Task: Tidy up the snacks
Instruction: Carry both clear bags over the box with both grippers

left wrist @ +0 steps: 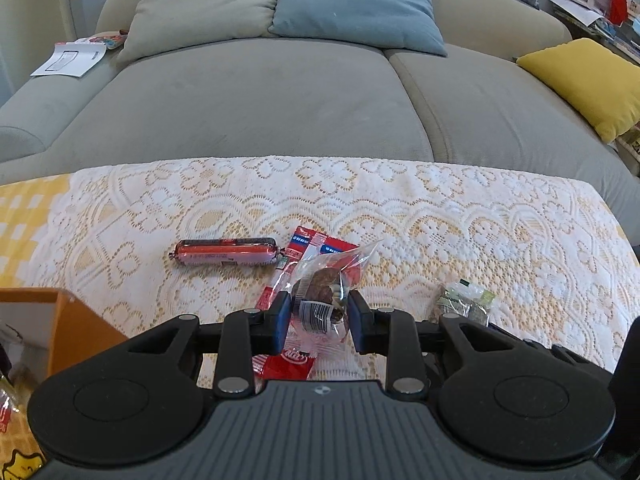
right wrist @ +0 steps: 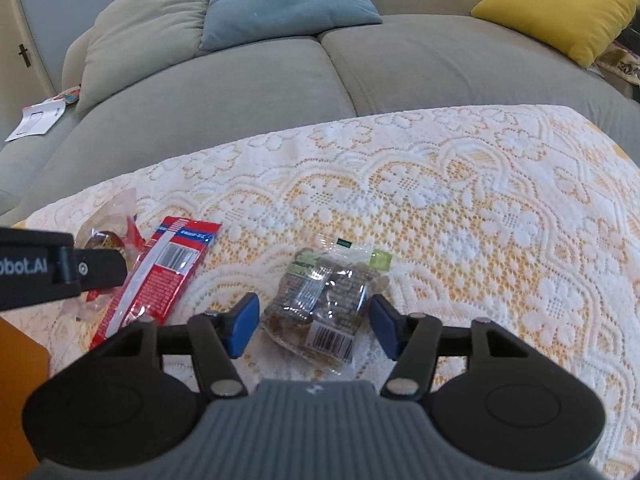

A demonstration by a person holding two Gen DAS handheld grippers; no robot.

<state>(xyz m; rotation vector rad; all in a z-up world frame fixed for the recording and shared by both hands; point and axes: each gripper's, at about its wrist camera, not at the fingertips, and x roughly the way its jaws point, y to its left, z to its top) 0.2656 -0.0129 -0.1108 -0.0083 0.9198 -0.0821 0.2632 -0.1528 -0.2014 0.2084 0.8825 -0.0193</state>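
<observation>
The left gripper (left wrist: pixel 319 322) is clamped on a light, crinkly clear snack bag (left wrist: pixel 322 292), while the right gripper (right wrist: pixel 313 326), jaws apart, straddles a soft nut packet (right wrist: pixel 324 300) lying on the bench (right wrist: pixel 480 220) at its twelve o'clock, best pinched mid-body.

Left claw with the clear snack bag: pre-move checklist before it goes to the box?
1. Left claw closed on clear snack bag: ok.
2. Bag lifted off red packet: cannot tell.
3. Orange box within view, lower left: ok.
4. Right claw open, straddling green-label bag: ok, not gripped yet.
5. Sausage stick apart from the held bag: ok.
</observation>
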